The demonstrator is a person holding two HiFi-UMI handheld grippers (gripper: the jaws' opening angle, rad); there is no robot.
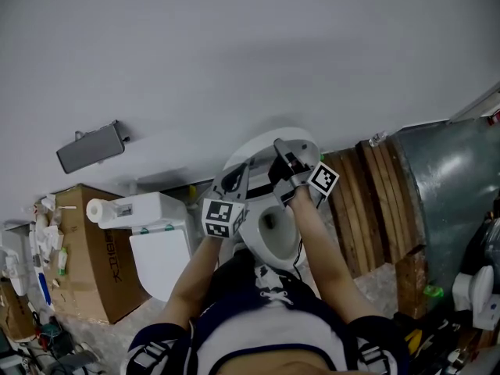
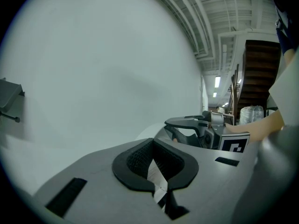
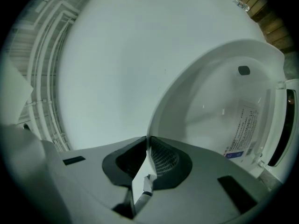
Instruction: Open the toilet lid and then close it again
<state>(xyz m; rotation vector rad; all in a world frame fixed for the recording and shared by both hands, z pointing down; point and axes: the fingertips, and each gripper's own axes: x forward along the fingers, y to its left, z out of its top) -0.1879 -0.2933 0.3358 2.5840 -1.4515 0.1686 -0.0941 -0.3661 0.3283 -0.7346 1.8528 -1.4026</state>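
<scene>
The toilet (image 1: 269, 237) stands against the far white wall (image 1: 250, 53). Its lid (image 1: 254, 145) is raised steeply over the open bowl, with the top edge near the wall; no view shows whether the two touch. The right gripper (image 1: 278, 147) reaches to the lid's upper right rim. In the right gripper view, its jaws (image 3: 147, 141) are drawn almost together and pinch the thin edge of the lid (image 3: 219, 101), which rises straight up from between the pads. The lid's hollow inner face lies to the right of that edge and carries a printed label (image 3: 243, 129). The left gripper (image 1: 242, 175) hovers just left of the right one, beside the lid's left part. In the left gripper view, its jaws (image 2: 152, 143) are fully closed with nothing between them and point at bare wall, and the right gripper (image 2: 201, 127) shows to the right. Both of the person's forearms stretch forward over the bowl. To the left of the toilet sit a second white fixture (image 1: 160, 244) with a paper roll (image 1: 97, 209) on it and, further left, a cardboard box (image 1: 90, 264). A grey bracket (image 1: 92, 147) is mounted on the wall above them. Wooden planks (image 1: 375, 201) lean at the toilet's right.
</scene>
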